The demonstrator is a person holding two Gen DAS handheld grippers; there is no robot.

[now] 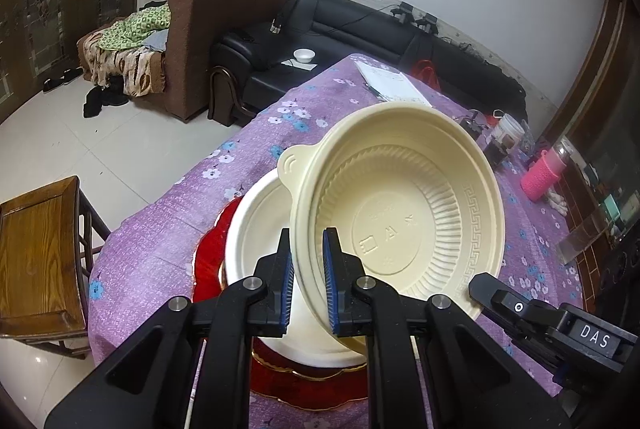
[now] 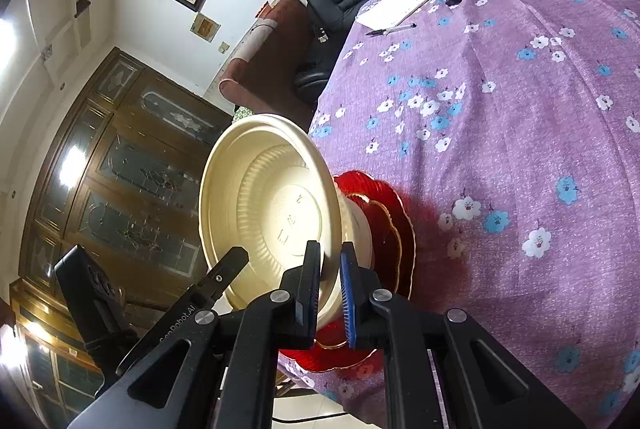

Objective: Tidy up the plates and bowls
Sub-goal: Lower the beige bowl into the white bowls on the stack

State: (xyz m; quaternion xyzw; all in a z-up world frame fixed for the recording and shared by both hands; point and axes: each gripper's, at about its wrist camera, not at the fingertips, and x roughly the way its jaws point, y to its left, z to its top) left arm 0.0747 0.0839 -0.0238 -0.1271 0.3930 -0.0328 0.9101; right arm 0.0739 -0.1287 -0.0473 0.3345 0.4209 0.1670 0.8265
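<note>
**Ana:** Above the near edge of the table (image 1: 168, 213), both tongs hold one cream bowl (image 1: 400, 213). The left tongs (image 1: 308, 277) are nearly shut on its near-left rim, and the right tongs (image 2: 330, 293) are nearly shut on the rim at the other side. The bowl is tilted over the white bowl (image 1: 256, 225), which sits on the red plates (image 1: 208, 253).

**Ben:** What could go wrong?

**Ana:** Each grip is thin, only on the rim. If one hand turns more than the other, the bowl may slip out. Also, if it comes down tilted, it may push the white bowl toward the near edge.
</note>
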